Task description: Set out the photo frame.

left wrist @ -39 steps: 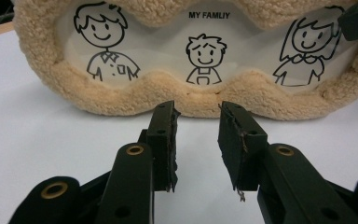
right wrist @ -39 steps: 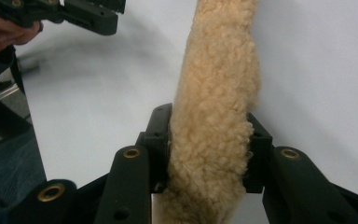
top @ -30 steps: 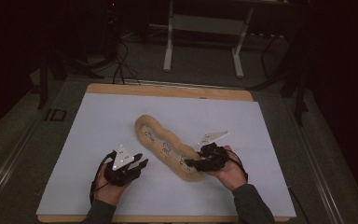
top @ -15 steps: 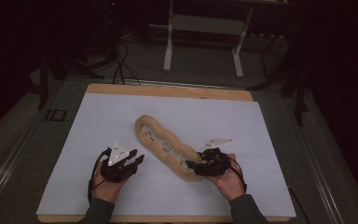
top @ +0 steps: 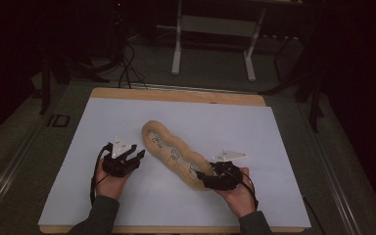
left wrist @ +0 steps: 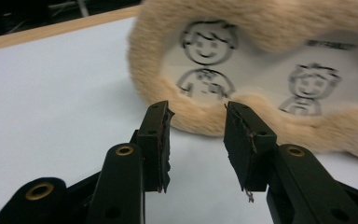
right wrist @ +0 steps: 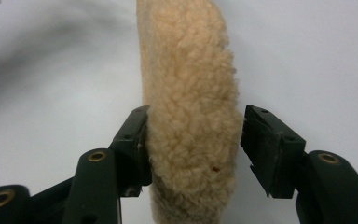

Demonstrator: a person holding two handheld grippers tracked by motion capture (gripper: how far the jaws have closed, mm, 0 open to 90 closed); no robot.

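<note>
- Dark room; white table [top: 127,117].
- Fleecy tan strip [top: 174,156] lies mid-table, slanting toward the near edge.
- Right gripper [top: 206,178] has just been opening, the strip's near end loose between its jaws.
- Left gripper [top: 136,155], also opening, half-wide and empty, beside the strip.

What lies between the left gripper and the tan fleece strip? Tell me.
Nothing: a short bare stretch of white sheet separates the open left gripper from the tan fleece strip, as seen in the left gripper view.

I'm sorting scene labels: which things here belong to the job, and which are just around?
In the job: fleece strip, left gripper, right gripper, both with jaws just opening.
Just around: white sheet, wooden board, metal stand, floor cables.
</note>
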